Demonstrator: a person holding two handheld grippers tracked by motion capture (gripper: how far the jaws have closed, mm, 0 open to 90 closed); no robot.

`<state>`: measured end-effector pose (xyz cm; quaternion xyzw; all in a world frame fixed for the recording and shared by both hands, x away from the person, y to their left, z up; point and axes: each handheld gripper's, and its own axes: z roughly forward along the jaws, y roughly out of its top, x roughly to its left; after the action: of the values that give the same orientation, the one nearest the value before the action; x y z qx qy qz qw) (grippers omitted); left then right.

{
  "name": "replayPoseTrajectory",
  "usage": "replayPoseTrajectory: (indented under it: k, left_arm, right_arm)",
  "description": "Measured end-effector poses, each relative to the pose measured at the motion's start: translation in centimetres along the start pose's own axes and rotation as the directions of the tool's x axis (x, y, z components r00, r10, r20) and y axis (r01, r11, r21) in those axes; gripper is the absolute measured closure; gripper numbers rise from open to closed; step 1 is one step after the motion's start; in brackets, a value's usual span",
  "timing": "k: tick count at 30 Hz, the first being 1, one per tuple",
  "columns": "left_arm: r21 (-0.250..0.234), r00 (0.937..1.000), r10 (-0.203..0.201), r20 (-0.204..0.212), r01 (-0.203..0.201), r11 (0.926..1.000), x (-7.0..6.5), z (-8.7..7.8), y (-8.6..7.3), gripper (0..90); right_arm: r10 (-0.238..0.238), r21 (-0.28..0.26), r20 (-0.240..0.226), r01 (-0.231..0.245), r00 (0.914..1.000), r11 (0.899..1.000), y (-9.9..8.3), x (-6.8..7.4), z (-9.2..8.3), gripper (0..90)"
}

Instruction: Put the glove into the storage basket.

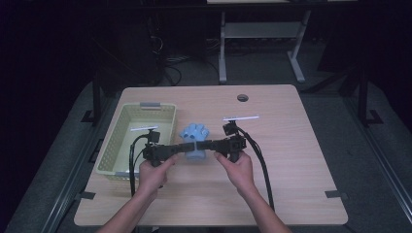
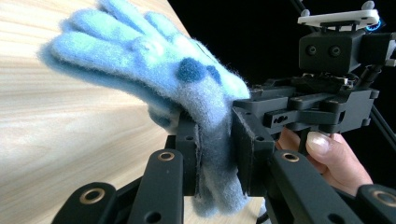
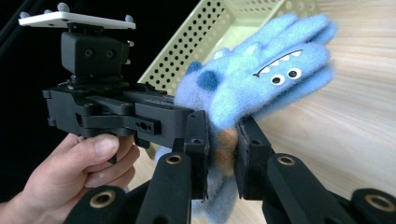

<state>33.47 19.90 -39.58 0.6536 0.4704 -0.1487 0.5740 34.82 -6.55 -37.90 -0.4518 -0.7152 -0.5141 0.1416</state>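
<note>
At the frame's lower centre, the left tool (image 1: 187,148) and right tool (image 1: 203,145) both clamp the cuff of 1 fuzzy blue glove (image 1: 195,138), its face showing 2 round eyes and jagged teeth. Behind, left: a perforated pale-green basket (image 1: 112,141) on the wood-grain bench (image 1: 291,160), bare at right.
</note>
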Motion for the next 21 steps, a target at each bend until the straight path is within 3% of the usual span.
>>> replayPoseTrajectory:
  k: [3, 7, 21]
  left_arm:
    - [0.002, 1.0, 0.002, -0.007, -0.002, 1.0, 0.2, -0.4, 0.1, 73.2]
    - [-0.004, 0.9993, -0.016, 0.034, 0.016, 0.9999, 0.7, -1.0, 0.4, 73.6]
    - [0.006, 0.9994, -0.016, 0.029, 0.016, 0.9999, 1.4, -3.4, 1.2, 74.0]
  right_arm:
    - [0.007, 0.002, -0.01, -0.007, 0.9999, 1.0, 0.2, 0.1, 0.5, 77.1]
    - [0.006, -0.003, -0.023, -0.006, 0.9997, 1.0, 0.4, 0.4, 0.8, 77.1]
    - [-0.01, -0.001, -0.041, 0.01, 0.9991, 1.0, 1.1, 1.8, 2.7, 77.0]
